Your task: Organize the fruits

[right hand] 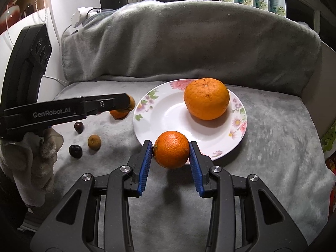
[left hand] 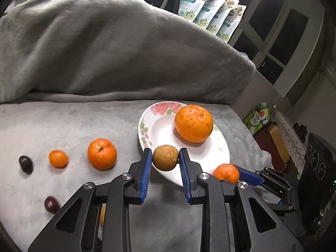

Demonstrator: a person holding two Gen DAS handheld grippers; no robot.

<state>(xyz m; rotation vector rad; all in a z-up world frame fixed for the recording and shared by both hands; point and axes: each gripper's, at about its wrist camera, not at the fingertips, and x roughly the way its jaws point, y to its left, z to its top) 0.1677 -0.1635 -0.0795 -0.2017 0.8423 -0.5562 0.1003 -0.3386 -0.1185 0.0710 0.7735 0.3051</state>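
Observation:
A flowered white plate (left hand: pixel 159 126) (right hand: pixel 168 115) on the grey blanket holds a large orange (left hand: pixel 193 123) (right hand: pixel 206 98). My left gripper (left hand: pixel 165 157) is shut on a small brown fruit (left hand: pixel 165 157) over the plate's near left rim. My right gripper (right hand: pixel 171 150) is shut on a mandarin (right hand: pixel 171 150), also seen in the left wrist view (left hand: pixel 226 173), at the plate's near edge. The left gripper (right hand: pixel 128 103) shows at the left of the right wrist view.
On the blanket left of the plate lie a mandarin (left hand: pixel 101 153), a small orange fruit (left hand: pixel 58 158), two dark fruits (left hand: pixel 25 164) (left hand: pixel 51 204) and a brown fruit (right hand: pixel 94 142). A blanket-covered backrest (left hand: pixel 105 52) rises behind. A black appliance (left hand: pixel 317 168) stands at the right.

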